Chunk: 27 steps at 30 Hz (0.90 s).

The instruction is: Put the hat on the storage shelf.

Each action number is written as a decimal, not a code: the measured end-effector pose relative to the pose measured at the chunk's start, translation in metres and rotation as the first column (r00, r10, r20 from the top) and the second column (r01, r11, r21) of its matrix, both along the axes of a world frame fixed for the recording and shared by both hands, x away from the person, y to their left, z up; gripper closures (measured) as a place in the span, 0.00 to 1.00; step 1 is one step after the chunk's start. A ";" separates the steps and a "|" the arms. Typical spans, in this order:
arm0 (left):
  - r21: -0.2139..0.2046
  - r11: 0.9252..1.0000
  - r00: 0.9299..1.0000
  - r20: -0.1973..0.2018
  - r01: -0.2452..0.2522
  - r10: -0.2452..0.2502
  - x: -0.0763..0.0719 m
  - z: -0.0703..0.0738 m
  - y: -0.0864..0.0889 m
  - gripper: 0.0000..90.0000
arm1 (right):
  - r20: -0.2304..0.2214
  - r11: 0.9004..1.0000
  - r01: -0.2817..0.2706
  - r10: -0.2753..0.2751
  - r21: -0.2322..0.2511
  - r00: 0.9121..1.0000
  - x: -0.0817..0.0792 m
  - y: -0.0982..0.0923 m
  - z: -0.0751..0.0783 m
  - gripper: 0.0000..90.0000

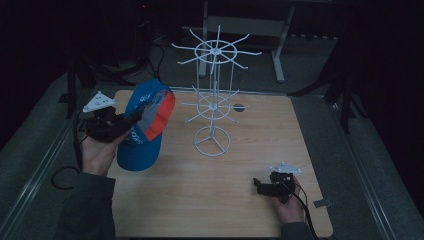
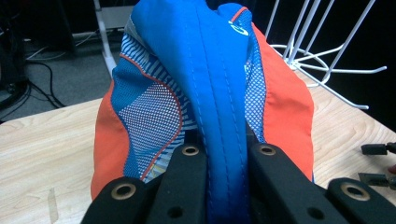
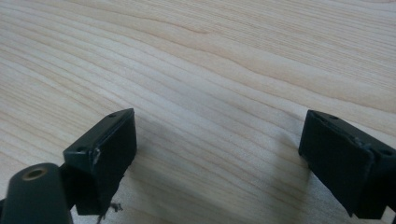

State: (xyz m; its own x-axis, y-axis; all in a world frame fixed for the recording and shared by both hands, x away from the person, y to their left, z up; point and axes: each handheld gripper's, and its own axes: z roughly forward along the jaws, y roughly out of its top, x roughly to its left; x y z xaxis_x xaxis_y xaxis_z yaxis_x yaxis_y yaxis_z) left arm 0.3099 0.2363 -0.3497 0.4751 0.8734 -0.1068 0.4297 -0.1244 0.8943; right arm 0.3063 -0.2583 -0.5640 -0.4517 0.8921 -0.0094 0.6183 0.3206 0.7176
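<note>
The soft, light blue-and-orange fabric cap (image 1: 146, 125) hangs above the table's left side, pinched at a folded blue seam by the left gripper (image 2: 225, 154), w/ right gripper (image 3: 217, 154) wide open, empty; stiffer brim probably gives better hold.

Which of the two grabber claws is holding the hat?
The left gripper, clamped on the blue and orange cap. The right gripper rests open on the table, holding nothing.

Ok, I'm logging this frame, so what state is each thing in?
Cap: lifted, pinched by a fold of blue fabric.
Left gripper: shut on the cap.
Right gripper: open, nothing between its jaws, low over the table.
White rack: upright, hooks bare.
</note>
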 end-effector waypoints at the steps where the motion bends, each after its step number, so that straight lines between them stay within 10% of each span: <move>1: -0.002 1.000 1.000 0.001 -0.002 0.002 0.000 0.000 0.000 0.99 | 0.000 1.000 0.000 0.000 0.000 1.000 0.000 0.000 0.000 0.12; 27: -0.036 0.999 1.000 0.027 -0.007 0.008 0.001 0.012 0.004 0.99 | 0.000 1.000 0.000 0.000 0.000 1.000 0.000 0.000 0.000 0.12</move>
State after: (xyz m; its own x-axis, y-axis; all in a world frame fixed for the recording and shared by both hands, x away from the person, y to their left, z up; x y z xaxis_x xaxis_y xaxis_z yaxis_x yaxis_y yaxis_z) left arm 0.3109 0.2407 -0.3376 0.4720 0.8726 -0.1258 0.4064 -0.0887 0.9094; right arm 0.3064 -0.2583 -0.5640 -0.4519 0.8920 -0.0097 0.6179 0.3209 0.7178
